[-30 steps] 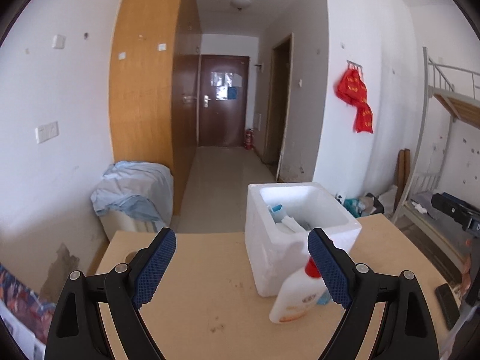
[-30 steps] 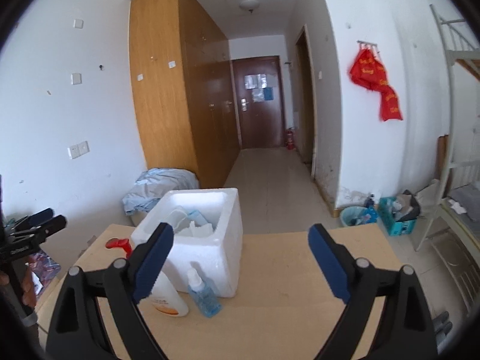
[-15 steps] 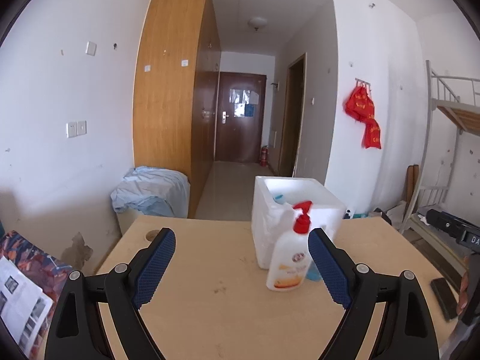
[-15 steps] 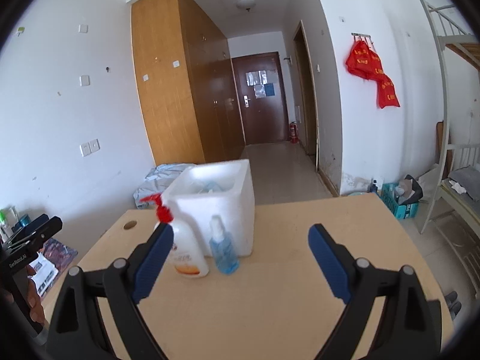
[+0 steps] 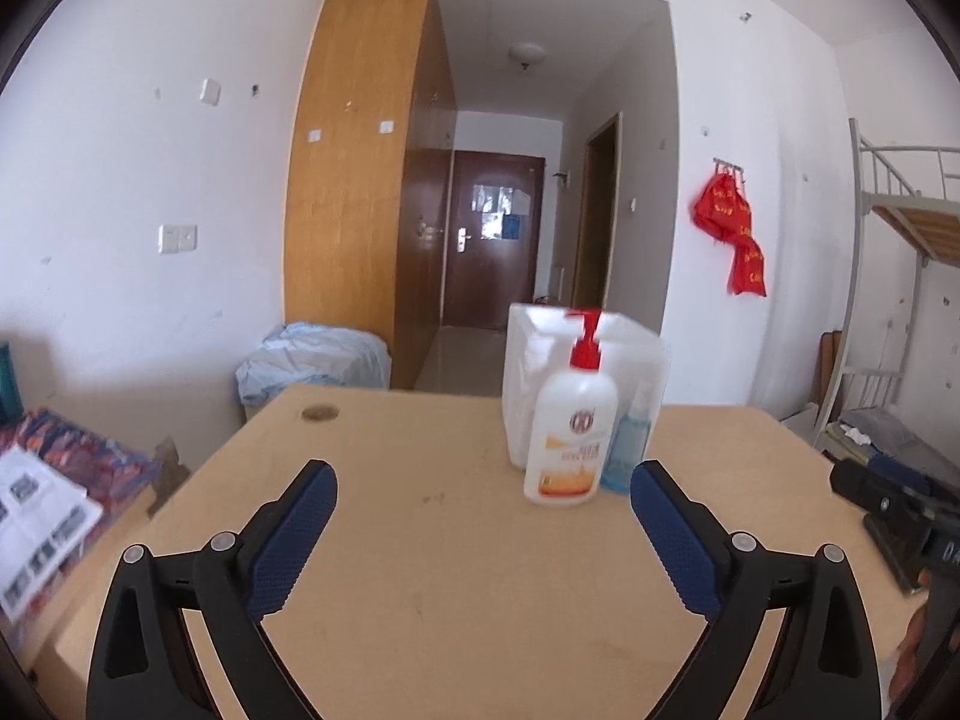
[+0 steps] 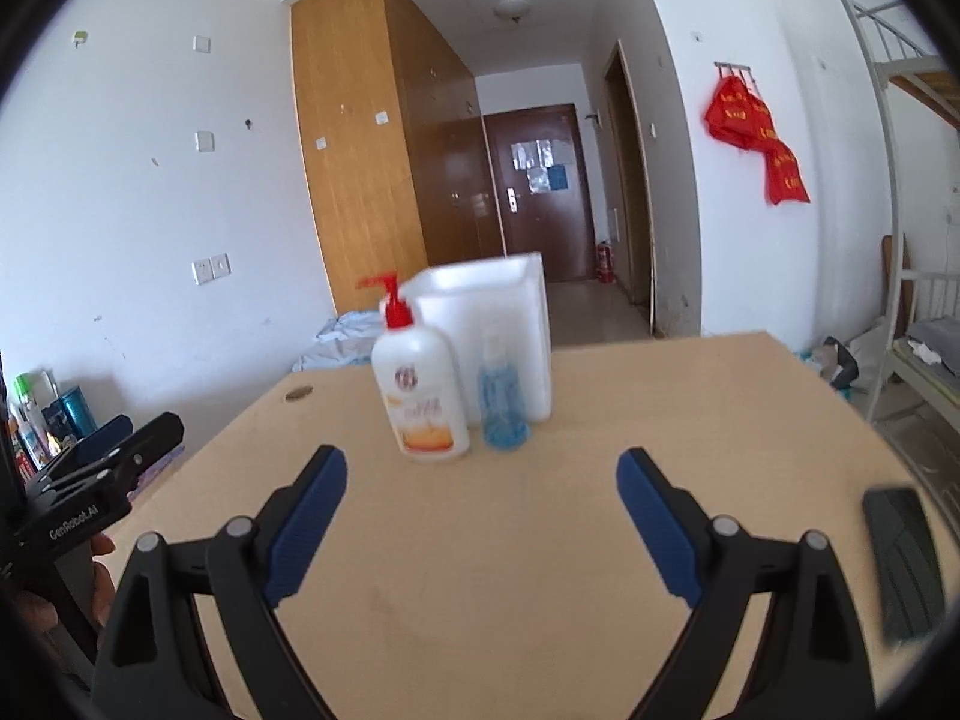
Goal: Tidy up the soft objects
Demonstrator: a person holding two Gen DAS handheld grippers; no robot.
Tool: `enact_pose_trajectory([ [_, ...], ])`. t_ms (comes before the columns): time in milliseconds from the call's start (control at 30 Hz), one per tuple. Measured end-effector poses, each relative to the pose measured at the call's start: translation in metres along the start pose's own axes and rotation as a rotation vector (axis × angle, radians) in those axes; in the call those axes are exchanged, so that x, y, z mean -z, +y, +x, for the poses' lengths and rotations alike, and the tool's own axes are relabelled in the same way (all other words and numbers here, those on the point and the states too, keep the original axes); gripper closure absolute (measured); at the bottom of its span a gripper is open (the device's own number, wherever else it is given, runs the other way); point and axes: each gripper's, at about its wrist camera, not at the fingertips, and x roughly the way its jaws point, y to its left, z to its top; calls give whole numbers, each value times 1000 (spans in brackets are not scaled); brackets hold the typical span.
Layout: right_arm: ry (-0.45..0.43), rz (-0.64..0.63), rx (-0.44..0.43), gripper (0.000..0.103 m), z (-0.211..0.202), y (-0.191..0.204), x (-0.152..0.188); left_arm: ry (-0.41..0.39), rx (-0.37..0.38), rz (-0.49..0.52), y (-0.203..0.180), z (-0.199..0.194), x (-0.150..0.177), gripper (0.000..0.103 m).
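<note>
A white foam box stands on the wooden table, also in the right wrist view; its inside is hidden from this low angle. In front of it stand a white pump bottle with a red pump and a small blue bottle. My left gripper is open and empty, low over the table, well short of the bottles. My right gripper is open and empty, also short of them.
A black flat object lies at the table's right edge. A cable hole is at the far left corner. A cloth-covered bin stands beyond the table. A bunk bed is at the right.
Both grippers have pulled back and dropped lower; the box and bottles now look farther away and the box's inside is out of sight. Both grippers stay open.
</note>
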Motion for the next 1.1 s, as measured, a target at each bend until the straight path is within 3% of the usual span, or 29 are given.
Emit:
enact_pose_trajectory([
  [267,25,10,10,9,-5,7,31,42,7,-8,-3,-10,35,4],
  [633,-6,5,17,9,-20,13,37,20,13,-3,-4,-19,39,4],
  [833,-86,-27,27,9,-39,22,35,-81,0,-6,-4,-40,36,4],
  [1100,-259,-103,103,8,-78,42,30,-178,13,7,-12,-80,23,1],
])
